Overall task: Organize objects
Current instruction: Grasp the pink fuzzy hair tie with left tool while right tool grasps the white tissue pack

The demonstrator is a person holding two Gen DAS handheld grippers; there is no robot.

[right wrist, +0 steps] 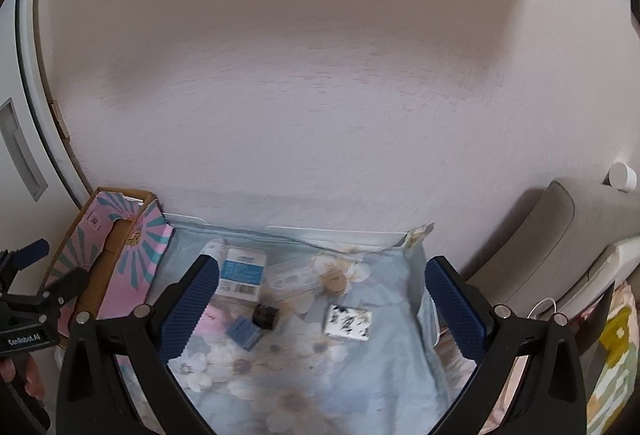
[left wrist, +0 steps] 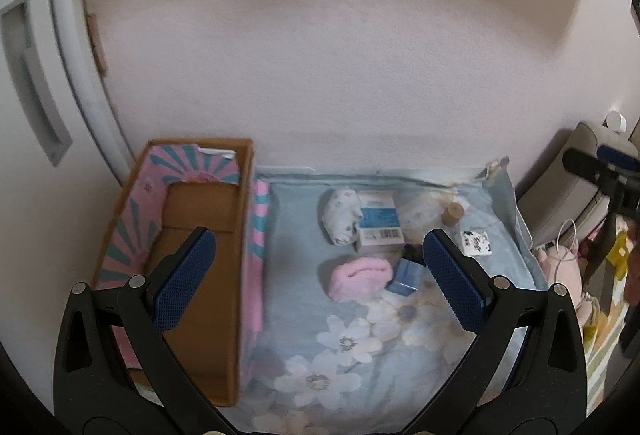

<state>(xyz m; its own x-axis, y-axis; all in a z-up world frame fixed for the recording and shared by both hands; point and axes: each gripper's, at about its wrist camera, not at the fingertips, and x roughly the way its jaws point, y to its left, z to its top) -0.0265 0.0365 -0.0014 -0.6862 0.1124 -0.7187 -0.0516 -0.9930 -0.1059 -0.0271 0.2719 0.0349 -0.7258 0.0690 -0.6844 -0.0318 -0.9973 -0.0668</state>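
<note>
Both grippers hang high with jaws spread wide and empty, left gripper (left wrist: 320, 271) over the cardboard box (left wrist: 200, 235), right gripper (right wrist: 322, 299) over the floral cloth (right wrist: 304, 375); clutter's bunched tight there; reach for the blue-white carton (left wrist: 378, 223) and a finger could shove the pink towel (left wrist: 358, 279) or wooden cylinder (left wrist: 453, 214) off the edge.

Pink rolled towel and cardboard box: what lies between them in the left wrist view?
Only bare floral cloth lies between the pink rolled towel and the cardboard box, as the left wrist view shows.
</note>
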